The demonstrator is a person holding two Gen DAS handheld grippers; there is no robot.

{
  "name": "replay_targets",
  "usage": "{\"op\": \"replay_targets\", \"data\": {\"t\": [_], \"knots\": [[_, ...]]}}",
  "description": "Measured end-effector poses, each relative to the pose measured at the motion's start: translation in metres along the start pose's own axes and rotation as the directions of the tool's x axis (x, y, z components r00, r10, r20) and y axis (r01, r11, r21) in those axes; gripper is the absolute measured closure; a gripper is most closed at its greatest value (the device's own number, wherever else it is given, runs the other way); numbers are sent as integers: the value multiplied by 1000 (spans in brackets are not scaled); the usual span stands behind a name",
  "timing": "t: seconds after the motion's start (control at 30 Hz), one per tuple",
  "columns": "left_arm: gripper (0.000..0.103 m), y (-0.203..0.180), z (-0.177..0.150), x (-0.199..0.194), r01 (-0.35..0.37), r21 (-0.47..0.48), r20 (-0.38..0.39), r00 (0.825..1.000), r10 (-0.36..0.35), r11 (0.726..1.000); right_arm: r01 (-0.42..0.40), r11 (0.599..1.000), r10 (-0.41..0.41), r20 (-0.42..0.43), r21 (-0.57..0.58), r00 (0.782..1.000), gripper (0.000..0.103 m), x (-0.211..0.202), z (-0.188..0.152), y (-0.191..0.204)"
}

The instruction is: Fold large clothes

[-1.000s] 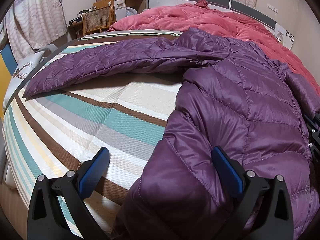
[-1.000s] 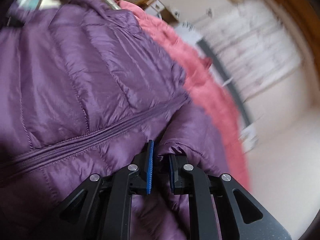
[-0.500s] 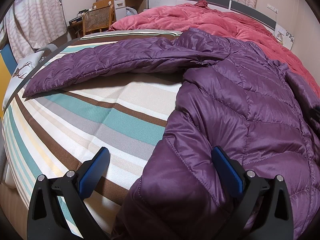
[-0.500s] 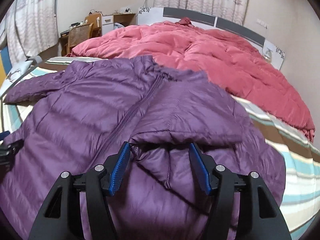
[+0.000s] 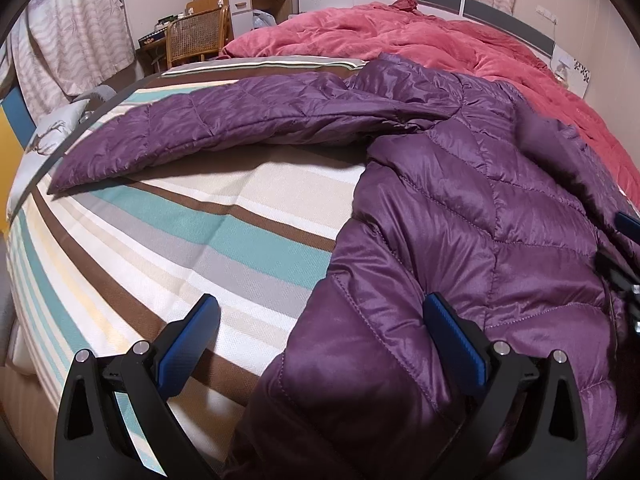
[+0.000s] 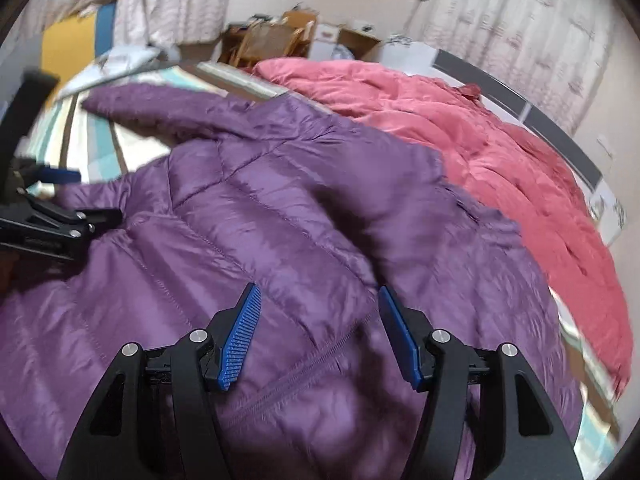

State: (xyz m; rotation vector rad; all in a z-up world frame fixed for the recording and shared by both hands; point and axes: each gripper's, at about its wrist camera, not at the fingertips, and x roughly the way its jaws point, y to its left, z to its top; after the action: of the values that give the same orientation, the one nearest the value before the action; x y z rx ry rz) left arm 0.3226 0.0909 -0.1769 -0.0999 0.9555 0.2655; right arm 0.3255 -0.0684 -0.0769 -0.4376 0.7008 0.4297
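A: Where is the jacket (image 5: 472,208)?

B: Spread on the bed (image 5: 168,232), on the striped sheet. Its body fills the right side of the left wrist view, and one sleeve (image 5: 224,120) stretches out to the left across the stripes, cuff toward the bed's edge. Beyond it, toward the headboard, lies a bunched red quilt (image 5: 420,40).

A: And the left gripper (image 5: 320,344)?

B: Its jaws stand wide apart. The jacket's lower side edge lies right between them: the left finger (image 5: 188,344) is over bare sheet, the right finger (image 5: 452,340) is over purple fabric. Nothing is pinched.

A: Is it touching the cloth?

B: I cannot tell; the fabric runs under the right finger, but contact is not clear.

A: The right gripper (image 6: 318,336)?

B: Also parted, holding nothing. It hangs over the jacket's front (image 6: 280,240), with the zipper (image 6: 304,376) running diagonally between and below its blue pads. This view is blurred, so finer detail is lost.

A: Can each gripper see the other?

B: Yes. The left one shows at the left edge of the right wrist view (image 6: 48,220), by the jacket's side. The right one's black frame shows at the far right edge of the left view (image 5: 624,264), over the jacket.

A: Anything else around?

B: A wicker chair (image 5: 196,38) and a desk past the bed's far corner, and curtains (image 5: 76,28) on the left wall.
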Motion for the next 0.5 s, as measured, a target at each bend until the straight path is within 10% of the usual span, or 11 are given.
{"op": "replay_targets", "data": {"t": [0.13, 0.37, 0.5], "knots": [[2, -15, 14, -24, 72, 52, 64, 995, -75, 996, 89, 966, -103, 46, 244, 994, 25, -29, -16, -42], [2, -78, 76, -34, 264, 136, 132, 950, -282, 955, 375, 639, -409, -115, 672, 905, 24, -63, -79, -136], [24, -126, 107, 2, 291, 163, 54, 951, -303, 943, 434, 551, -429, -205, 713, 880, 24, -57, -104, -154]]}}
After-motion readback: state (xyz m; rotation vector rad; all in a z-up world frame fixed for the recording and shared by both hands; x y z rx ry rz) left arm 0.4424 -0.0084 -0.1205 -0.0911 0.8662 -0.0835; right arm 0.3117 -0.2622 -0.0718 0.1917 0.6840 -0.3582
